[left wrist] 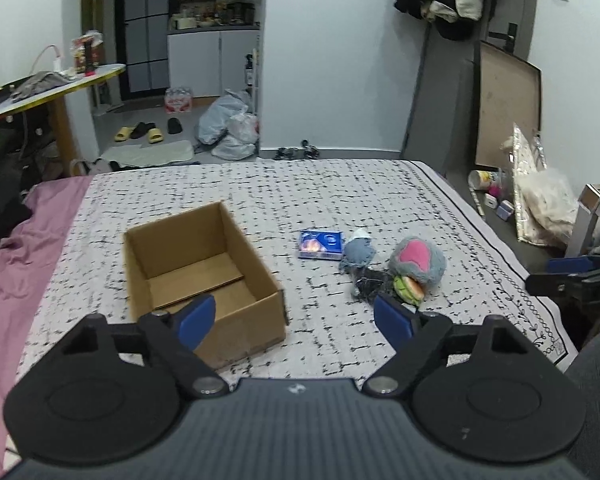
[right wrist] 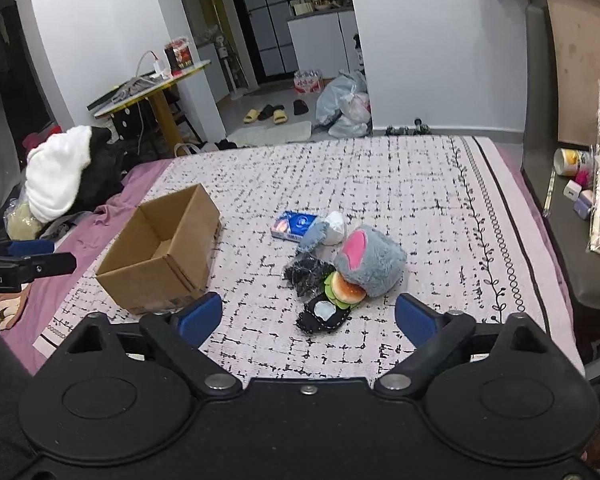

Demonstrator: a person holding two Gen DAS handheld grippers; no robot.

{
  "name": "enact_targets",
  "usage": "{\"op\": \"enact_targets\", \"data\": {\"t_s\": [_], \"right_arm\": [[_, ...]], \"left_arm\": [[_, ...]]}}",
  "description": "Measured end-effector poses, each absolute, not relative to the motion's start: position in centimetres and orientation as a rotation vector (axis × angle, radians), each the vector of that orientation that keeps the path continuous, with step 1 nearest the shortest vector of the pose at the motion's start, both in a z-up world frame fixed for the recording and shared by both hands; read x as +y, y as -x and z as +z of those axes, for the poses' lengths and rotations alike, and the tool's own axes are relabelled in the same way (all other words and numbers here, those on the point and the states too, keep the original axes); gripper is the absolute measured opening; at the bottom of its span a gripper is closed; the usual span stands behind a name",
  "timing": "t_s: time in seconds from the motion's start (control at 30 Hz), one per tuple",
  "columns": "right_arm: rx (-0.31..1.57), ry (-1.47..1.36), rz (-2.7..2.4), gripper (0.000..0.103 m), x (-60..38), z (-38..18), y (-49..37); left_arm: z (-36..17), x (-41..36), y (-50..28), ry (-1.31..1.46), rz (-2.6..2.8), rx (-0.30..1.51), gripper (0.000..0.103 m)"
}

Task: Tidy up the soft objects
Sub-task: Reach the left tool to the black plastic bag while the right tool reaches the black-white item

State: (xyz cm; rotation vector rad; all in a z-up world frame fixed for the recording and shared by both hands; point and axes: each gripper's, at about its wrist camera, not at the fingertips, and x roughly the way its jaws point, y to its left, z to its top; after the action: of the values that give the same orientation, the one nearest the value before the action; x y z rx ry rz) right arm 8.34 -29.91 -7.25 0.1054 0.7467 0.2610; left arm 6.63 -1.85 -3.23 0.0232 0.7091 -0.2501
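Both tools are held wide open and empty: left tool (left wrist: pixel 294 320) nearest the cardboard box (right wrist: pixel 160 256), right tool (right wrist: pixel 308 318) short of the pile right of the box. One box is counted, nothing seen inside. In the pile are counted, near to far: one black pouch (right wrist: pixel 325 315), one burger toy (right wrist: pixel 346 289), one dark mesh item (right wrist: pixel 306 270), one grey plush (right wrist: pixel 372 258), one denim-and-white piece (right wrist: pixel 326 231), one blue packet (right wrist: pixel 294 225). Since the items touch, a neighbour could be dragged along or pinched; the rigid-looking packet could be boxed wrongly.

Even, cool indoor light with soft shadows; slight motion blur in the left view, fisheye bending and dark corners.
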Motion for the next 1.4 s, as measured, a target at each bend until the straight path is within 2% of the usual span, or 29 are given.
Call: {"op": "enact_targets", "data": {"t_s": [0.2, 0.33, 0.73, 0.87, 1.4], "right_arm": [[0.811, -0.140, 0.243, 0.083, -30.3, -9.2, -10.3], [0.854, -0.173, 0.234, 0.078, -30.4, -10.7, -11.7], [0.951, -0.254, 0.179, 0.075, -29.7, -14.0, -15.3], [0.985, -0.308, 0.165, 0.067, -29.4, -15.3, -16.4], [1.075, -0.335, 0.087, 0.060, -29.2, -19.9, -20.1]], "left_arm": [[-4.6, -3.1, -9.0, -0.042, -0.331, 0.728, 0.083], [-5.8, -4.0, -11.0, -0.068, -0.375, 0.753, 0.075], [-9.6, -7.1, -15.5, -0.121, -0.486, 0.804, 0.072], [-11.0, -8.4, -17.3, -0.135, -0.509, 0.825, 0.067], [-16.0, -13.4, -22.6, -0.150, -0.567, 0.921, 0.064]]}}
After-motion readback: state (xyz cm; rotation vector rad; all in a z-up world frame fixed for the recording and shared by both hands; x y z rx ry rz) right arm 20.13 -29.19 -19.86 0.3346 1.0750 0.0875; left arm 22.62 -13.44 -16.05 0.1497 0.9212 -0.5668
